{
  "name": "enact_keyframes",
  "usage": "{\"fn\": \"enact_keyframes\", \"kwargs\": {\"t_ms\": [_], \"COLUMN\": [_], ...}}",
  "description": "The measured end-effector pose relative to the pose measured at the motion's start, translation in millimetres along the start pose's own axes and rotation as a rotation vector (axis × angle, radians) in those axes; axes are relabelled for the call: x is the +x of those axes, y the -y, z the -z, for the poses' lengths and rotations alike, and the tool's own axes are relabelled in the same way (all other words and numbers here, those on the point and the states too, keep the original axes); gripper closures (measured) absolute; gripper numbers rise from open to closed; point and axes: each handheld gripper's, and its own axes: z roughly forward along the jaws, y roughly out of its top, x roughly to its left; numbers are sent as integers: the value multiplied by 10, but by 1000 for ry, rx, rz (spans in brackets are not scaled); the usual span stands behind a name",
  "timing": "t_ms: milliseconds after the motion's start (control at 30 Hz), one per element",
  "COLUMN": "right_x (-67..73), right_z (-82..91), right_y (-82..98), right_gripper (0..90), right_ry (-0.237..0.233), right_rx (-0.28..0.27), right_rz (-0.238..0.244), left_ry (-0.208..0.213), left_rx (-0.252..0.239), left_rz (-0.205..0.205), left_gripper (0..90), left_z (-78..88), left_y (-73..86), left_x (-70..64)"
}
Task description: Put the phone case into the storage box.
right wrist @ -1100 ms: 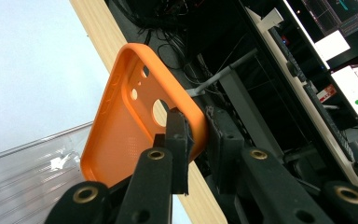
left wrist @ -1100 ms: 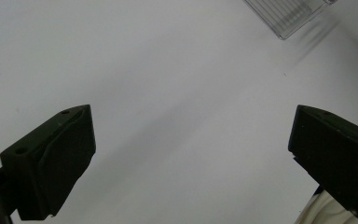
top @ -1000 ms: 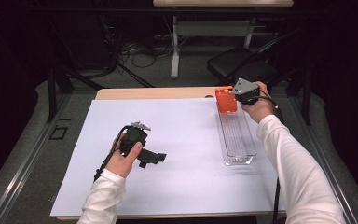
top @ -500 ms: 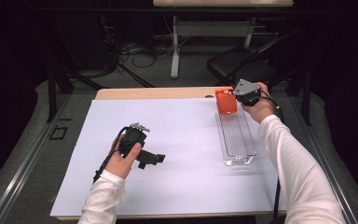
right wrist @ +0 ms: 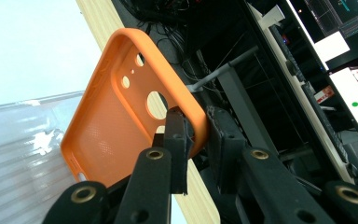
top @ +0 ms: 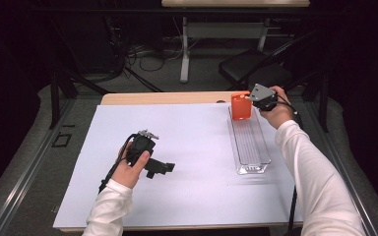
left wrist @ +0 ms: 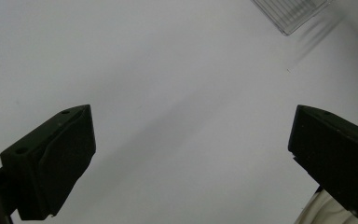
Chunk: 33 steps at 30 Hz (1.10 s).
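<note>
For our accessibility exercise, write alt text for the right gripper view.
The right gripper pinches the rim of an orange phone case, holding it above a clear plastic tray on the white table cover. Dark floor, cables and monitors lie beyond.

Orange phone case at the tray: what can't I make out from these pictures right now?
- Orange phone case: its lower end is cut off behind the right gripper in the right gripper view.
- Whether the case touches the clear tray: too small in the high view.
- Tray in the left gripper view: cut off by the top edge.
</note>
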Motion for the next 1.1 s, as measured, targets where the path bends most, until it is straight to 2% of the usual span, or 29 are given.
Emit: {"fn": "enact_keyframes", "kwargs": {"t_ms": [200,400,500,633,733,833,967,1100], "right_x": [-11,-36,-53,-40,-45,-41,-46,-49], "right_z": [-18,-42,-51,-65,-71,-80,-78,-64], "right_y": [37,120,151,128,119,114,101,83], "right_gripper": [772,740,739,717,703,625,558,502], "right_ry": [19,29,31,34,35,46,54,63], "right_rx": [32,60,55,67,70,84,83,83], "right_rz": [23,20,-18,-16,-36,-56,-95,-115], "left_ry": [1,1,0,0,-1,0,1,-1], "left_rx": [2,7,10,4,4,5,5,4], "left_rz": [4,3,3,9,8,6,9,7], "left_gripper": [12,12,12,12,12,12,12,12], "left_z": [-10,-25,-31,-19,-14,-16,-18,-11], "left_y": [3,3,4,7,10,10,9,8], "left_x": [9,10,13,20,19,18,23,25]}}
